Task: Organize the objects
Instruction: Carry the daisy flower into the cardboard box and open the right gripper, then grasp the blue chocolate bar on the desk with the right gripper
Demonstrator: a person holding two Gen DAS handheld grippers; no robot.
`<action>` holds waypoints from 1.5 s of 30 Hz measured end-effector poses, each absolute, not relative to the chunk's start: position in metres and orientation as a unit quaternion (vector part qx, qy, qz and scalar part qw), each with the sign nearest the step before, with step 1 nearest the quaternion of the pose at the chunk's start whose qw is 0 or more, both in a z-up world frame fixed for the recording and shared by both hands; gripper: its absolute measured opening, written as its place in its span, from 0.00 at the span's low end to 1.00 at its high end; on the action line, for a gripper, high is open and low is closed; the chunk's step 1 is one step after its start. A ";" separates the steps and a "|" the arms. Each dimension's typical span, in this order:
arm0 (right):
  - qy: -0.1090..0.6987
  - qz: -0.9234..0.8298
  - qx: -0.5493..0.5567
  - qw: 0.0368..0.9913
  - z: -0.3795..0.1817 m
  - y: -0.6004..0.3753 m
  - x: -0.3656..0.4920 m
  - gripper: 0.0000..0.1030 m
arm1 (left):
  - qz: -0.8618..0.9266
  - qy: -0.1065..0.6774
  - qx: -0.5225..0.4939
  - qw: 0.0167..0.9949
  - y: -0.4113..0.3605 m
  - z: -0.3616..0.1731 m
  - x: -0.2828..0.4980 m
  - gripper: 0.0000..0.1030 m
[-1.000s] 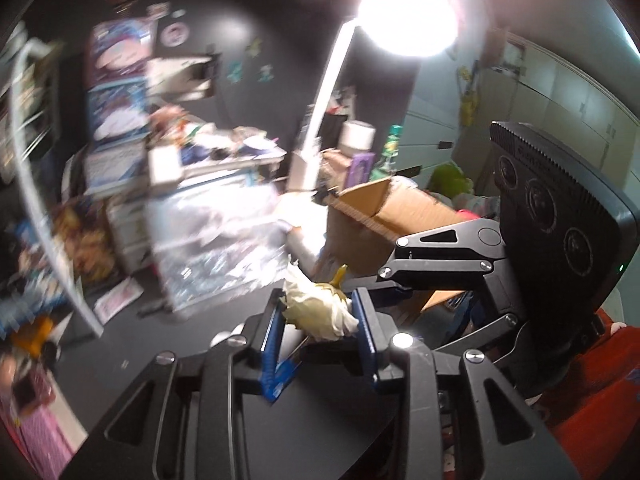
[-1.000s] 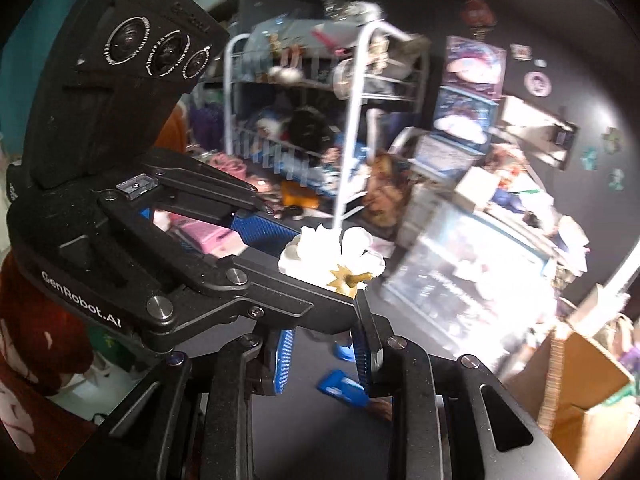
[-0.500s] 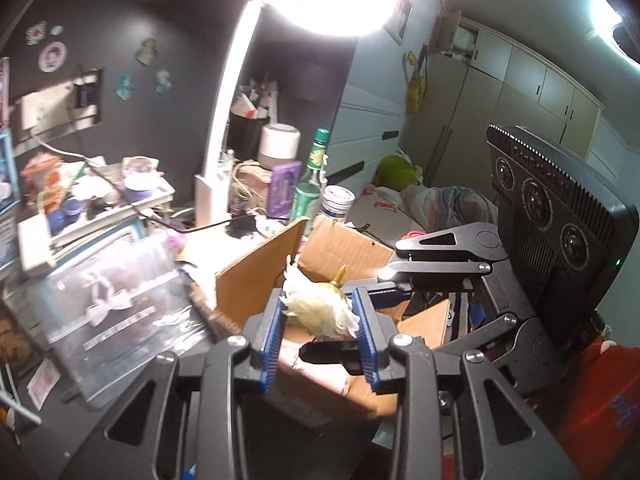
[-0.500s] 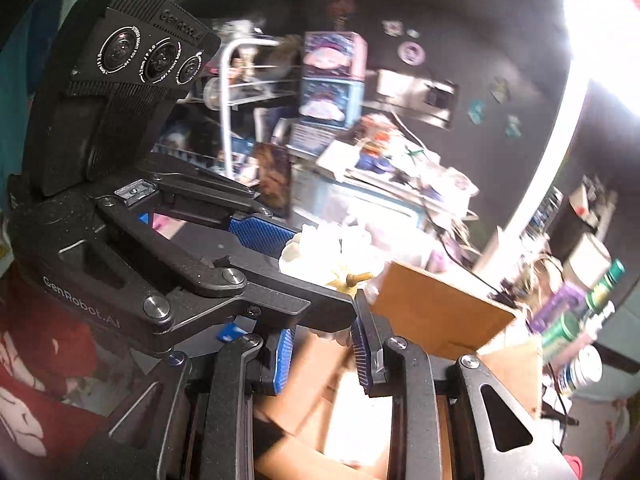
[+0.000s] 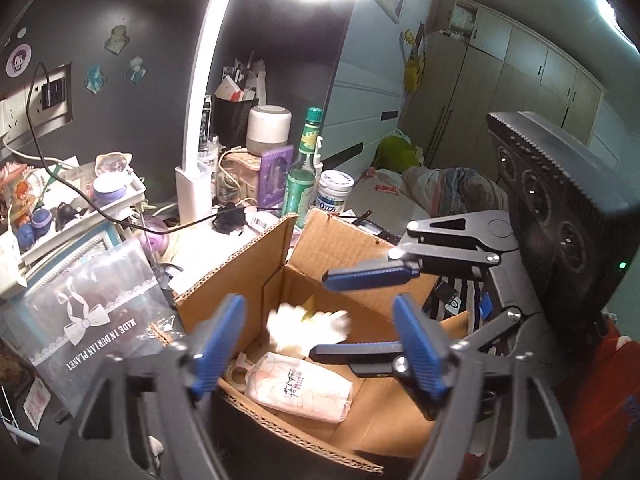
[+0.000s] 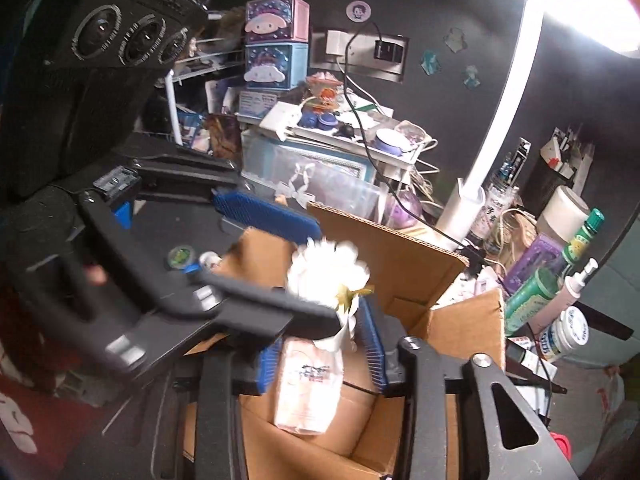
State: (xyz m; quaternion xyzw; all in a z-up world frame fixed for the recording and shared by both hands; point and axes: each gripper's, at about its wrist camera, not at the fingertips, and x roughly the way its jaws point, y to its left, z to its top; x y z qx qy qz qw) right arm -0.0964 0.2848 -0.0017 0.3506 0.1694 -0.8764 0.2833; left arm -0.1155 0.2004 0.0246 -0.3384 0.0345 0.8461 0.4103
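The cardboard box (image 5: 340,248) fills centre frame, open, with 1 pink packet (image 5: 298,388) inside. Both the left gripper (image 5: 316,344) and right gripper (image 6: 320,350) have fingers apart. The white flower (image 5: 306,328) sits blurred between them, apparently unheld. Risk: it may snag a finger and miss the box.

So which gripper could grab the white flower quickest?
Probably the right gripper: the stem of the white flower hangs between its pads over the cardboard box. The left gripper is spread wide, flower beyond its tips.
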 end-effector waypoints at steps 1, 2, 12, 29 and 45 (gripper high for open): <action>0.172 -0.878 0.349 0.278 -0.002 0.286 -0.096 0.42 | 0.846 0.034 -0.338 0.411 0.199 0.025 -0.115 0.79; 0.172 -0.880 0.348 0.273 -0.001 0.287 -0.097 0.45 | 0.848 0.032 -0.336 0.408 0.196 0.026 -0.114 0.81; 0.161 -0.885 0.335 0.282 0.009 0.276 -0.086 0.45 | 0.883 0.003 -0.299 0.362 0.138 0.041 -0.088 0.82; 0.194 -0.795 0.360 0.448 -0.039 0.130 -0.037 0.45 | 0.934 -0.047 -0.293 0.199 -0.017 -0.022 -0.028 0.88; 0.302 -0.769 0.460 0.324 -0.158 0.093 -0.094 0.45 | 0.923 -0.090 -0.311 0.210 -0.059 -0.065 -0.007 0.88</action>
